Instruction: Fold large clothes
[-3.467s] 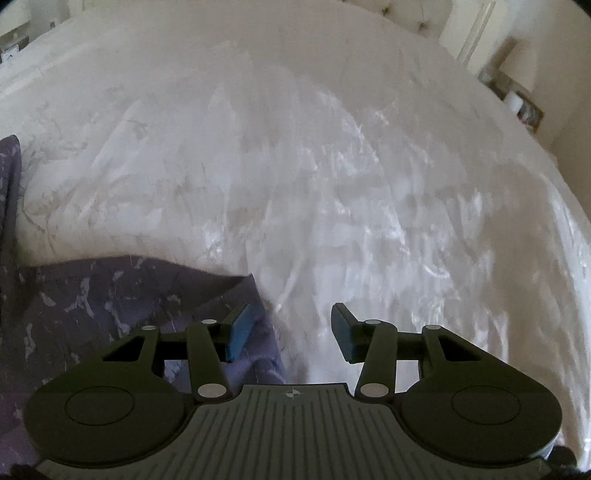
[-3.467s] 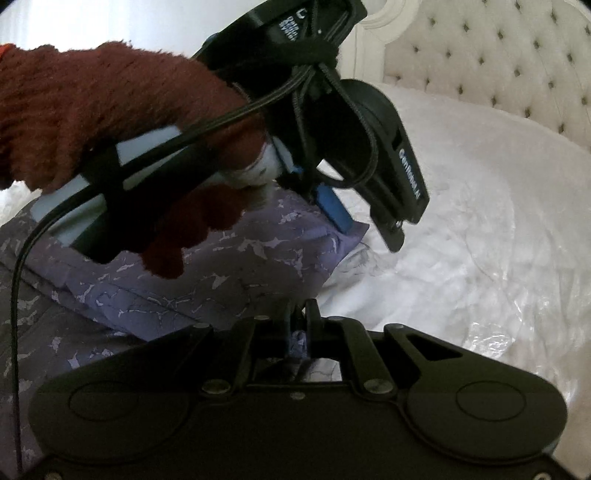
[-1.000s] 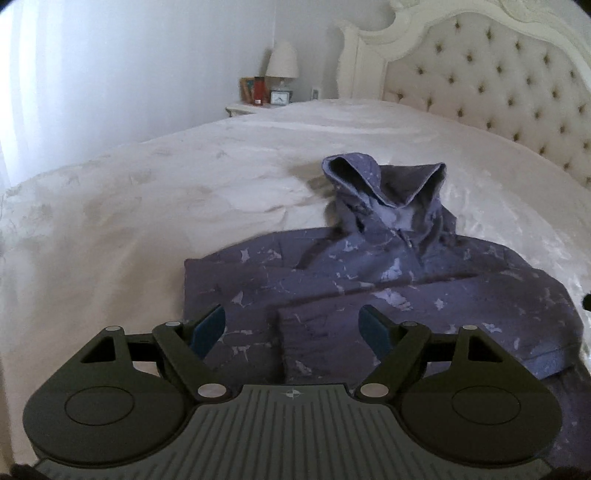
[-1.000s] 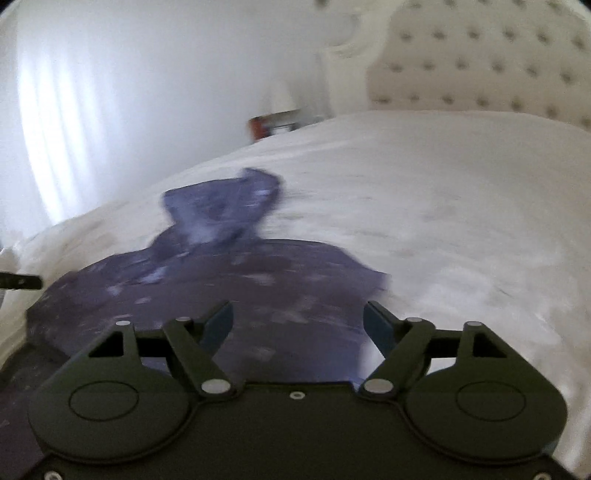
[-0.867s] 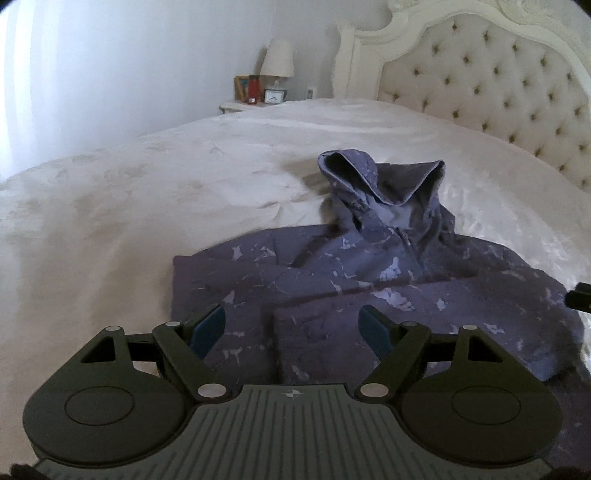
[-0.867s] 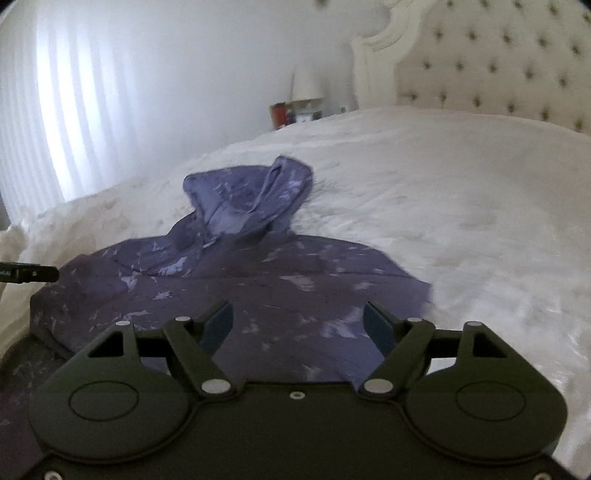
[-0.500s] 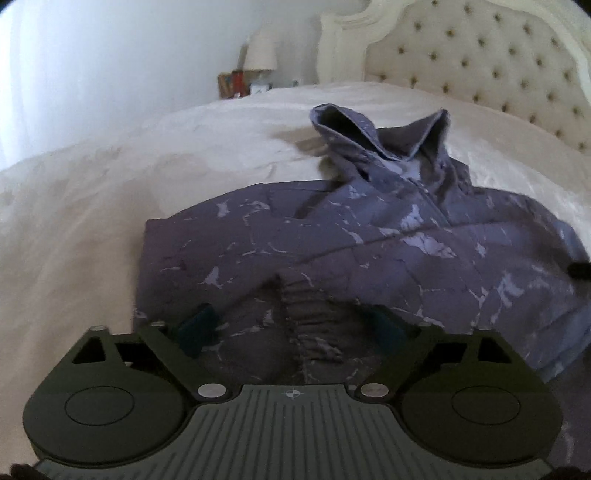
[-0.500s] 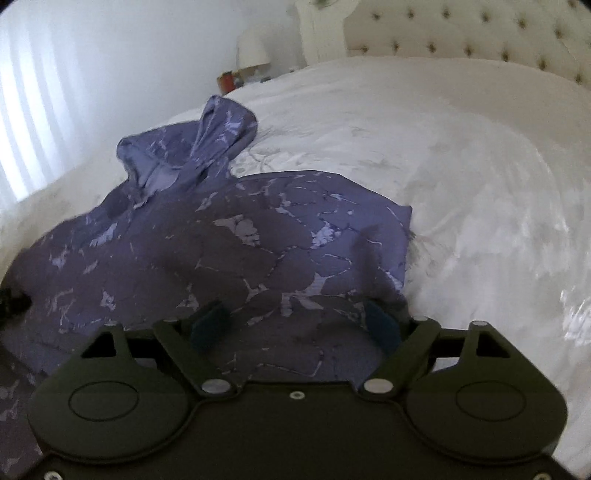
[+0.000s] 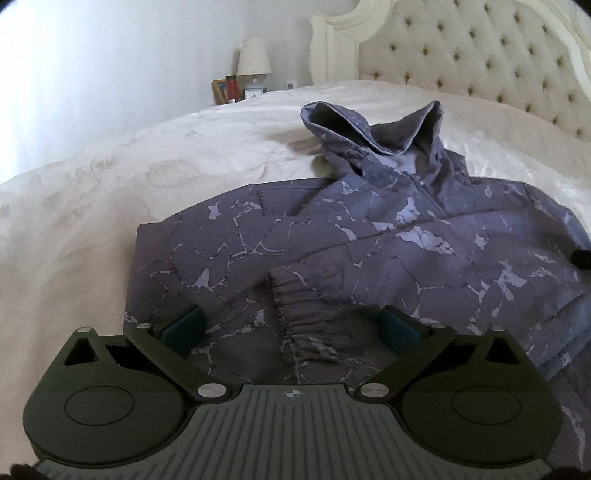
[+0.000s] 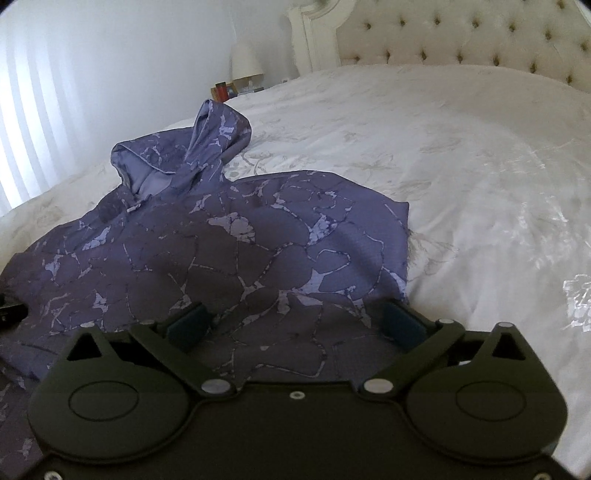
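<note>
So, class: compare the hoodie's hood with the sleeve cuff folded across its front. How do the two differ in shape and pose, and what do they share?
The hood stands up off the bed, gaping open so its plain lining shows; the sleeve cuff lies flat on the hoodie's front. The hood sits at the far end, toward the headboard; the cuff lies nearest the camera, between the open fingers of the left gripper. The cuff is gathered into ribs; the hood is smooth. Both share the purple cracked pattern.

Our right claw (image 10: 295, 326) has just been opening and now stands wide over the near part of a purple hooded sweatshirt with a pale cracked-marble print (image 10: 229, 251), its blue pads pressing on nothing. The sweatshirt lies on a white bed with a glossy floral cover (image 10: 461, 177), hood toward a cream tufted headboard (image 10: 461, 33). We see a small lamp (image 10: 245, 61) beside it.
</note>
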The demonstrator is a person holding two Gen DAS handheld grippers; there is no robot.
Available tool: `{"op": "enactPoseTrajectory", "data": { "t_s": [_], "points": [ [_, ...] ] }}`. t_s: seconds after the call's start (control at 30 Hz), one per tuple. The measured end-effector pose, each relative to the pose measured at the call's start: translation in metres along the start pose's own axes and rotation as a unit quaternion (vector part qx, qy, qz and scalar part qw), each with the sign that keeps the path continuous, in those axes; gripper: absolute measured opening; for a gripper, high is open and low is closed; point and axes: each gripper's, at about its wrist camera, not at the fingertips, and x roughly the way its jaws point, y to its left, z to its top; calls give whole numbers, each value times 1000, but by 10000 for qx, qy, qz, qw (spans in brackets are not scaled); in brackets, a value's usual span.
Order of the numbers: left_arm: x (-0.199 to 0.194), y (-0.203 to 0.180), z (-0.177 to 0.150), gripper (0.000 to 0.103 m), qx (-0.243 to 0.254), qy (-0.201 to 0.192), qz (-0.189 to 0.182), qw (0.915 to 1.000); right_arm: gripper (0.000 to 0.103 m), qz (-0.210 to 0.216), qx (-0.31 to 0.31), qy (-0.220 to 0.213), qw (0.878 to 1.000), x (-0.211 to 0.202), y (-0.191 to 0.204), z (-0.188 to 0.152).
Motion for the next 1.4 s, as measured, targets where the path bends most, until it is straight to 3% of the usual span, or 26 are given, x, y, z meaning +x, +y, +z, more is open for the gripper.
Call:
{"op": "enactPoseTrajectory", "data": {
  "t_s": [0.13, 0.27, 0.3, 0.5, 0.7, 0.8, 0.97, 1.17, 1.3, 1.4],
  "points": [
    [1, -1, 5, 103, 91, 146, -2, 9999, 102, 22, -82, 238, 9997, -1, 2, 8],
    [-5, 3, 21, 100, 156, 554, -156, 9982, 102, 13, 5, 454, 9990, -13, 8, 25],
    [-10, 4, 25, 94, 123, 595, -202, 9979, 102, 112, 37, 409, 9991, -17, 10, 29],
    [-42, 20, 60, 93, -188, 357, -598, 9974, 102, 542, -355, 260, 9976, -20, 34, 69],
    [-15, 28, 110, 93, -411, 93, -660, 9969, 102, 605, -725, 232, 9953, 27, 64, 108],
    [16, 26, 125, 93, -389, 99, -540, 9977, 102, 449, -909, 175, 9947, 61, 77, 124],
    [64, 25, 132, 93, -802, 315, -624, 9943, 102, 218, -945, 80, 9953, 108, 90, 143],
    [95, 14, 136, 93, -907, 308, -675, 9931, 102, 41, -1168, 426, 9922, 152, 99, 153],
    [108, 1, 149, 93, -651, 209, -634, 9956, 97, -361, -1254, 366, 9908, 157, 73, 160],
    [120, -10, 160, 93, -520, 59, -599, 9968, 90, -957, -985, 458, 9895, 161, 36, 160]
  ]
}}
